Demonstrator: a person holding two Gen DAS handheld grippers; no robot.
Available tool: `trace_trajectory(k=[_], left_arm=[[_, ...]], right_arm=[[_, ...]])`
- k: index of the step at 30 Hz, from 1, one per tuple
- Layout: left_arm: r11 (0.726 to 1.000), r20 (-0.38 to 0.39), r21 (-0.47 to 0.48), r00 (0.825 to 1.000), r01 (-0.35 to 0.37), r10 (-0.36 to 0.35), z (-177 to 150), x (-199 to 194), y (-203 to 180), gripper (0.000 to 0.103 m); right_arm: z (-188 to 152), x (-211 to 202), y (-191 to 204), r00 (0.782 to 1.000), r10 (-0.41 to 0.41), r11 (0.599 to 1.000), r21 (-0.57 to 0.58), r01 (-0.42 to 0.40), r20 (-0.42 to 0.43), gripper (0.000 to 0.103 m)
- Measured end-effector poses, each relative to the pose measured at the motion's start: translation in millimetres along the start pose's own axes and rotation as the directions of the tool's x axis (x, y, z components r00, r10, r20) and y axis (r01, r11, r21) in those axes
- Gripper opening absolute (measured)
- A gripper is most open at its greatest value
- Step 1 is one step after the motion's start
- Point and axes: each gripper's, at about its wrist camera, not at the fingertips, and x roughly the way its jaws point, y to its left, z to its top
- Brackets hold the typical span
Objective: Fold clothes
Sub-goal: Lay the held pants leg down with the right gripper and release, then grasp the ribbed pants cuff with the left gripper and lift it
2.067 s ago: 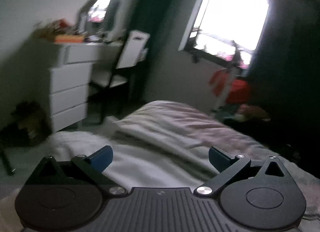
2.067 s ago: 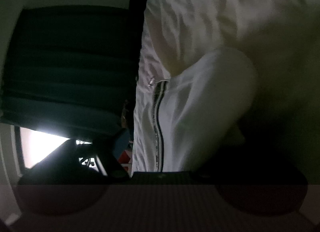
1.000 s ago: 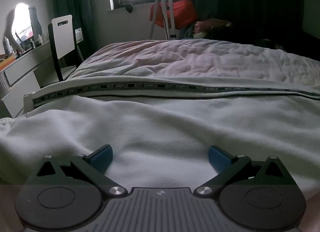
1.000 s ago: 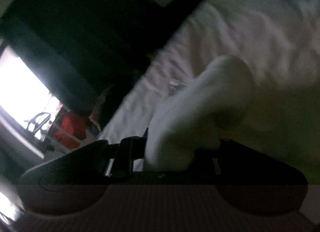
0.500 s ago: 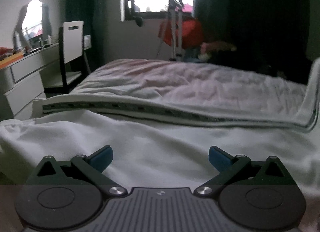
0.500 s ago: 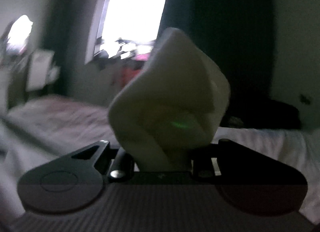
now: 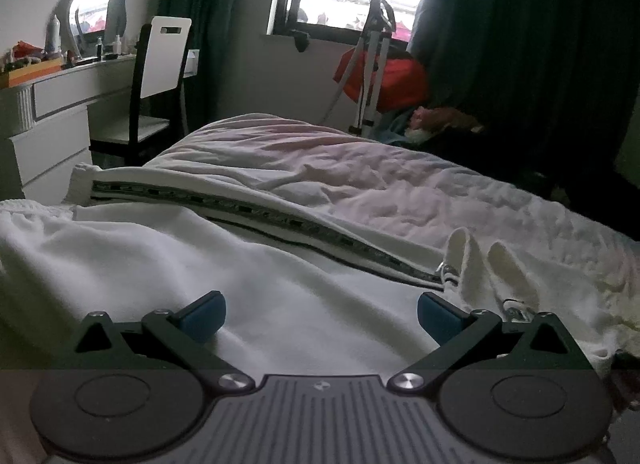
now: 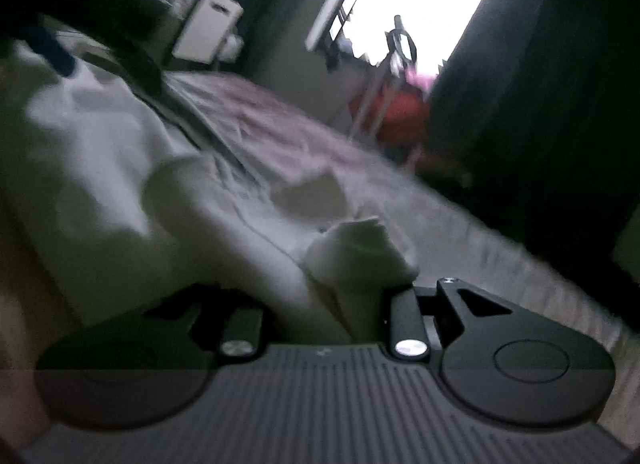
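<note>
left gripper: jaws spread over white garment | right gripper: garment fold is pinched | bed: garment is laid out

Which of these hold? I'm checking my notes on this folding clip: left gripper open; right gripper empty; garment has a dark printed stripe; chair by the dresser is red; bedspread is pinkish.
1. The left gripper is open: true.
2. The right gripper is empty: false, it is shut on a bunch of the white garment.
3. The garment has a dark printed stripe: true.
4. The chair is red: false, white back, dark frame.
5. The bedspread is pinkish: true.
</note>
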Motion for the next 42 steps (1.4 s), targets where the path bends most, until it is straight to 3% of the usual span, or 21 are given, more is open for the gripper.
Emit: trace_trajectory(k=[7, 10, 11, 12, 14, 18, 20, 24, 27, 30, 33, 36, 39, 42], left_arm=[[0.998, 0.009, -0.034, 0.999, 0.046, -0.046, 2.6, -3.7, 3.4, 0.103], [0.995, 0.016, -0.062, 0.997, 0.081, -0.080, 5.2, -9.1, 6.9, 0.103], [0.992, 0.019, -0.071, 0.995, 0.100, -0.098, 6.4, -11.7, 8.0, 0.103], [0.990, 0.023, -0.079, 0.993, 0.116, -0.115, 7.3, -14.5, 8.5, 0.103], [0.984, 0.030, -0.093, 0.989, 0.149, -0.147, 8.9, -20.2, 9.3, 0.103], [0.976, 0.043, -0.085, 0.980, 0.198, -0.195, 8.4, -31.1, 7.8, 0.103], [0.974, 0.039, -0.080, 0.977, 0.212, -0.210, 6.6, -34.1, 6.1, 0.103], [0.966, 0.014, -0.040, 0.967, 0.256, -0.256, 1.9, -33.9, -5.1, 0.103], [0.952, -0.005, 0.071, 0.955, 0.297, -0.298, -6.8, -34.6, -27.8, 0.103], [0.916, -0.020, 0.213, 0.939, 0.339, -0.343, -23.4, -35.6, -58.8, 0.103], [0.869, -0.033, 0.338, 0.927, 0.362, -0.373, -42.2, -34.5, -88.8, 0.103], [0.819, -0.064, 0.438, 0.922, 0.369, -0.381, -62.6, -24.6, -118.6, 0.103], [0.828, -0.034, 0.474, 0.946, 0.299, -0.323, -73.3, -17.4, -126.6, 0.102], [0.837, 0.005, 0.501, 0.966, 0.221, -0.258, -83.1, -10.6, -132.9, 0.102]], right_arm=[[9.3, -6.3, 15.7, 0.990, 0.102, 0.995, 0.004, -0.102, -0.096, 0.032], [12.0, -15.3, 0.4, 0.975, 0.185, 0.981, 0.077, -0.176, -0.123, 0.047], [13.5, -16.4, -6.6, 0.965, 0.225, 0.969, 0.130, -0.209, -0.131, 0.059], [14.9, -18.0, -14.0, 0.953, 0.273, 0.951, 0.186, -0.246, -0.134, 0.082], [17.4, -27.0, -31.5, 0.903, 0.419, 0.869, 0.333, -0.367, -0.097, 0.090], [20.6, -49.0, -61.0, 0.855, 0.519, 0.736, 0.513, -0.442, -0.006, 0.090], [15.5, -51.1, -80.7, 0.854, 0.518, 0.661, 0.612, -0.434, 0.047, 0.090], [-0.3, -47.5, -122.0, 0.866, 0.481, 0.450, 0.808, -0.379, 0.138, 0.090], [-5.2, -48.1, -128.0, 0.908, 0.416, 0.484, 0.833, -0.270, 0.052, 0.090], [-10.1, -48.7, -134.1, 0.937, 0.348, 0.509, 0.846, -0.157, -0.036, 0.090], [-15.0, -49.4, -140.1, 0.953, 0.277, 0.526, 0.850, -0.041, -0.126, 0.090], [-23.2, -45.1, -138.0, 0.955, 0.222, 0.557, 0.829, 0.042, -0.198, 0.090], [-32.7, -38.3, -132.4, 0.949, 0.172, 0.593, 0.798, 0.113, -0.263, 0.090], [-43.5, -22.8, -119.5, 0.926, 0.134, 0.658, 0.731, 0.183, -0.352, 0.090]])
